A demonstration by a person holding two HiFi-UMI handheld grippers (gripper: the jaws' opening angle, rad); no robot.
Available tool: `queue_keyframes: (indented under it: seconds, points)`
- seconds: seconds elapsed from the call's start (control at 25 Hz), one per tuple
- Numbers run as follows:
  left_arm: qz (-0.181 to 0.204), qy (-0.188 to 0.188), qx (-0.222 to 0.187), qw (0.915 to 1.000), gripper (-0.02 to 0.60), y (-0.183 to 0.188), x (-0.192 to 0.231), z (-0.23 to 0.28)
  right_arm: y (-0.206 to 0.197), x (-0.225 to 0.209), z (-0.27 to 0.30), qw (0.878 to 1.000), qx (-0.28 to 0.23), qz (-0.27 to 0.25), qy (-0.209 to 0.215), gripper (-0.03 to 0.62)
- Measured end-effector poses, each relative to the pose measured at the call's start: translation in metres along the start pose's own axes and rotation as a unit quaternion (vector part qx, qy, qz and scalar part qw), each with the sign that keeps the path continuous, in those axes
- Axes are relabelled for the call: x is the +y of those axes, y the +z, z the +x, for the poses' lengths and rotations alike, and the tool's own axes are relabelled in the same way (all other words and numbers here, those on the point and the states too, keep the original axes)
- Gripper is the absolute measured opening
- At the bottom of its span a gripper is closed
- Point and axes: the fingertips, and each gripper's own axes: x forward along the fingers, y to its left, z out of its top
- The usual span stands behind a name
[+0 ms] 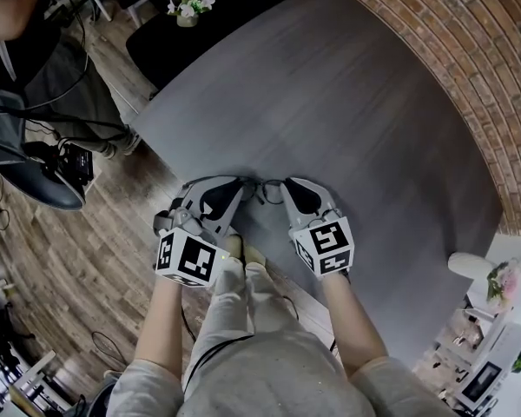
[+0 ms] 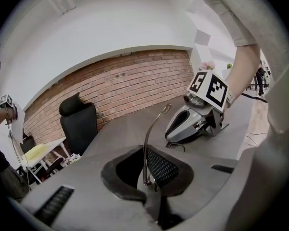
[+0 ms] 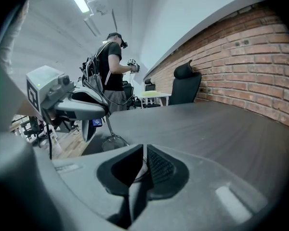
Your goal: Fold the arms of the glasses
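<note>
Thin metal-framed glasses [image 1: 265, 188] hang between my two grippers, just above the near edge of the grey table [image 1: 347, 102]. My left gripper [image 1: 246, 181] is shut on the glasses near a hinge. In the left gripper view one slim arm [image 2: 151, 134] rises from between the pads [image 2: 161, 170] and curves toward the right gripper [image 2: 169, 139]. My right gripper [image 1: 286, 183] is shut on the wire frame. In the right gripper view a round lens rim [image 3: 114, 141] shows just past the pads [image 3: 159, 167], below the left gripper [image 3: 105, 112].
A brick wall [image 1: 469, 68] curves along the table's far side. A black office chair [image 2: 79, 124] stands at the table's end. Another person [image 3: 108, 66] stands behind it. A small flower pot [image 1: 189, 3] sits beyond the table; wooden floor [image 1: 78, 268] lies to the left.
</note>
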Motion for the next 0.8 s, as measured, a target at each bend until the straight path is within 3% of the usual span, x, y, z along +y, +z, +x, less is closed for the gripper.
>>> queue_keyframes:
  seconds: [0.2,0.36,0.56,0.8]
  points:
    - [0.056,-0.009,0.032,0.9979,0.017,-0.004,-0.005,0.008,0.005,-0.002,-0.003,1.000,-0.018,0.024,0.007,0.029]
    - [0.083,-0.010,0.053,0.9951,0.017,-0.006,-0.006,0.010,0.038,0.000,-0.025,0.995,-0.082,0.054,0.023,0.057]
    - [0.111,-0.015,0.076,0.9908,0.017,-0.007,-0.011,0.015,0.084,0.013,-0.053,0.987,-0.144,0.051,0.049,0.058]
    - [0.108,-0.014,0.083,0.9906,0.017,-0.006,-0.012,0.019,0.095,0.045,-0.055,0.986,-0.132,0.009,0.099,0.078]
